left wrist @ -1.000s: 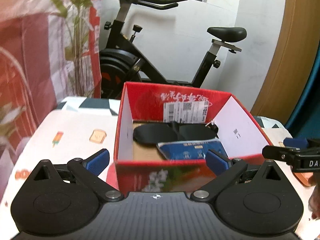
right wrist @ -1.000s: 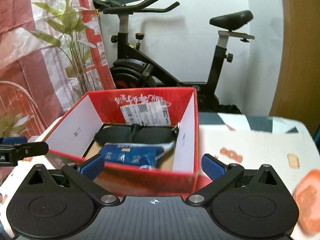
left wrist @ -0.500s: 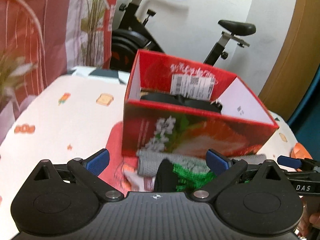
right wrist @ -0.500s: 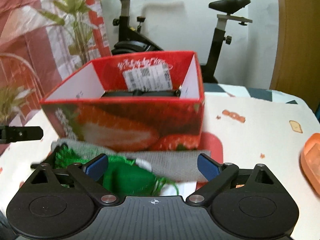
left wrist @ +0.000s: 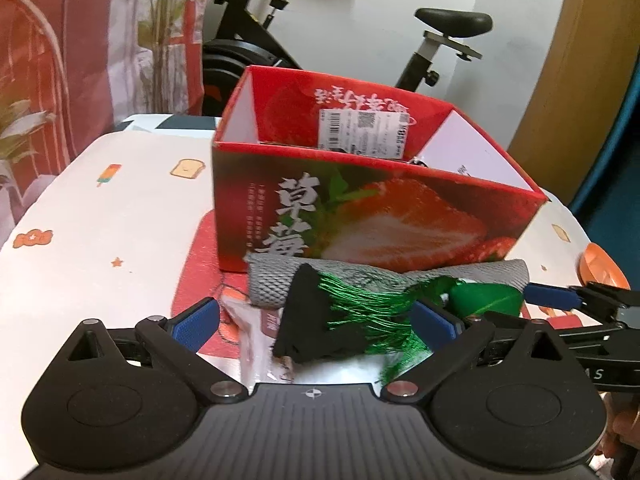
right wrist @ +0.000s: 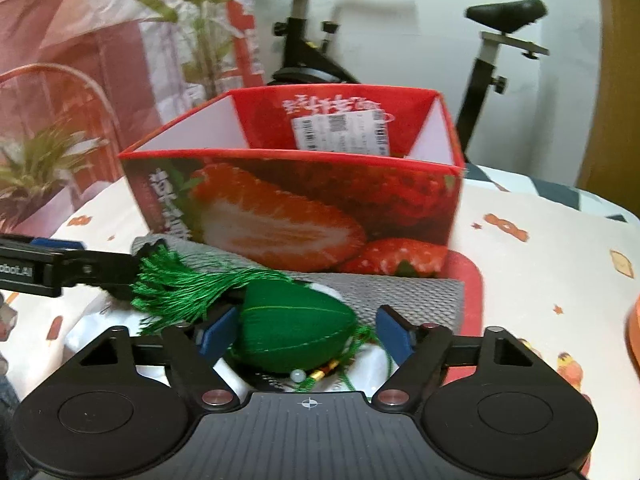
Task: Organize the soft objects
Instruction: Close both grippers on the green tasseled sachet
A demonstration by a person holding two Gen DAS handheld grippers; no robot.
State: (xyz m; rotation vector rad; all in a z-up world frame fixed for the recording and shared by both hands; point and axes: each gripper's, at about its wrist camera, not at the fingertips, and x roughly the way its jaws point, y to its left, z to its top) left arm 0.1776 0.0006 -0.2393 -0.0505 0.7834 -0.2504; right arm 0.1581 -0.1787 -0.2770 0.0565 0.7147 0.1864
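Observation:
A green stuffed pouch [right wrist: 296, 332] with a green tassel [right wrist: 188, 288] lies on a grey mesh cloth [right wrist: 400, 292] in front of the red strawberry box [right wrist: 300, 208]. My right gripper [right wrist: 306, 334] straddles the pouch with its jaws closing; the left pad is at the pouch and a gap shows at the right pad. My left gripper [left wrist: 315, 319] is open over the tassel [left wrist: 360, 304], a black fabric piece [left wrist: 308, 320] and a white packet [left wrist: 256, 332]. In the left wrist view the grey cloth [left wrist: 272, 284] lies against the box [left wrist: 360, 216].
The table has a white cloth with small food prints and a red mat under the box. An orange object [left wrist: 600, 264] sits at the table's right edge. Behind the table stand an exercise bike [left wrist: 248, 52], a potted plant [right wrist: 36, 168] and a red patterned curtain.
Both grippers have come down from looking into the box to the table in front of it. The right jaws have narrowed around the green pouch.

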